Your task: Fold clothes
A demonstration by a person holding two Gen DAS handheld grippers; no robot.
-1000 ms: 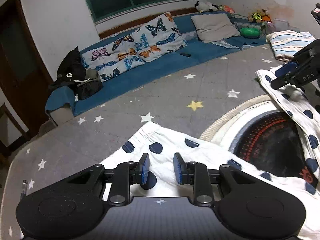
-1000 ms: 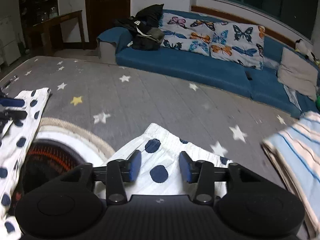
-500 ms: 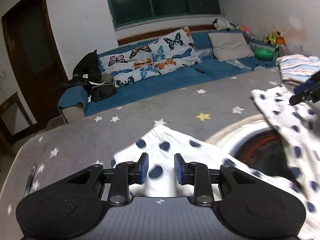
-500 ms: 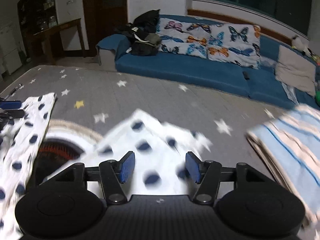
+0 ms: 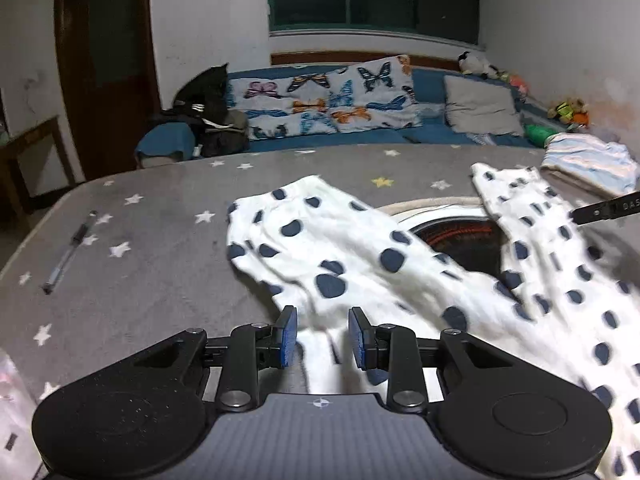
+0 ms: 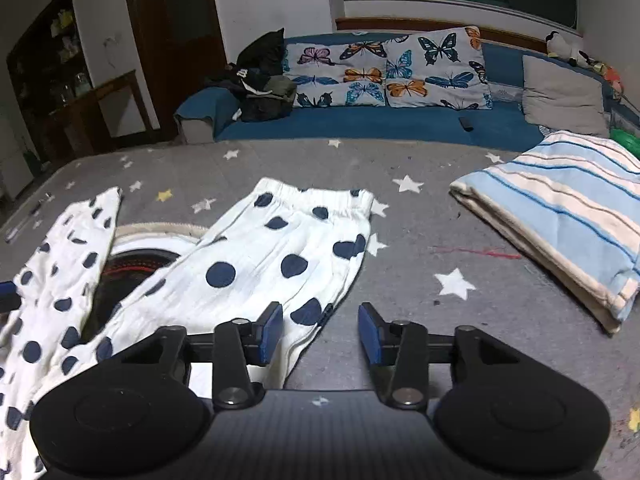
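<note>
White pants with navy dots (image 5: 360, 264) lie on the grey star-print table (image 5: 152, 240), draped over a round mat. My left gripper (image 5: 322, 338) is open, with a fold of the pants between its blue pads but not pinched. In the right wrist view the pants (image 6: 280, 256) lie flat, waistband away from me. My right gripper (image 6: 320, 332) is open wide and empty, its left pad over the pants' edge. The right gripper's finger also shows in the left wrist view (image 5: 604, 210).
A folded blue-striped towel (image 6: 560, 216) lies at the right of the table. A pen (image 5: 68, 252) lies at the left. A round mat with a red and black centre (image 5: 460, 236) sits under the pants. A blue sofa with butterfly cushions (image 6: 384, 72) stands behind.
Both grippers pulled back and rose. The right gripper opened wider and let the pants drop flat. The left gripper opened, with cloth now loose between its pads.
</note>
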